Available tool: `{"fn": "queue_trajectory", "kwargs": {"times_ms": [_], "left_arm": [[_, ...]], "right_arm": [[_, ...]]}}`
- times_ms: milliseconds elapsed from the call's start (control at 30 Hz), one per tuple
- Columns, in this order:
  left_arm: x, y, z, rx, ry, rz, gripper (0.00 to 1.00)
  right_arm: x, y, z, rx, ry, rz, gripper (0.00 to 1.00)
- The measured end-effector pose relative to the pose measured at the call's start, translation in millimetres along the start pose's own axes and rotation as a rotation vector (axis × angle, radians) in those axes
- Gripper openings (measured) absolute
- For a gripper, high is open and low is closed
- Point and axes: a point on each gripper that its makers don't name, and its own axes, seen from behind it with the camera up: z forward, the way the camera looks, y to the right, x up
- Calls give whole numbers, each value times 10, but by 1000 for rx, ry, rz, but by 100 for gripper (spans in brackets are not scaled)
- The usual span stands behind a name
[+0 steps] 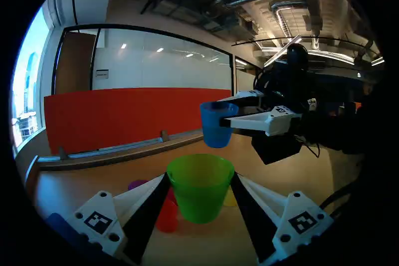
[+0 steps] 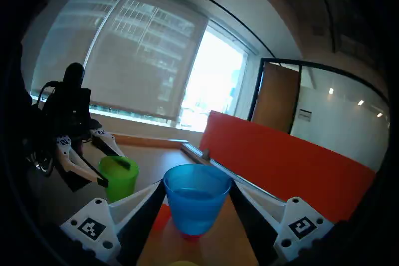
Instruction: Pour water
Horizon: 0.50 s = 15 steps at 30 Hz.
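My left gripper is shut on a green cup, held upright above the wooden table. Just beyond and above it hangs a blue cup, gripped by my right gripper, which comes in from the right. In the right gripper view, the right gripper is shut on the blue cup, which is upright with water in it. To the left, lower and apart from it, the left gripper holds the green cup.
A red cup, a purple cup and a yellow cup stand on the table under the green cup. An orange partition with a metal rail runs along the table's far edge. A person's dark sleeve is at right.
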Motion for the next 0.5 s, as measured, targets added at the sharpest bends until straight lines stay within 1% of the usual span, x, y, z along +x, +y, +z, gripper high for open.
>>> {"fn": "queue_trajectory", "kwargs": {"times_ms": [200,500], "left_arm": [[-11,0,-4,0,-1,-1,87],[-14,-3,-1,-3,0,-4,87]], "right_arm": [[19,-51,32,36,-25,-60,92],[64,-75,70,68,-55,-138,93]]}}
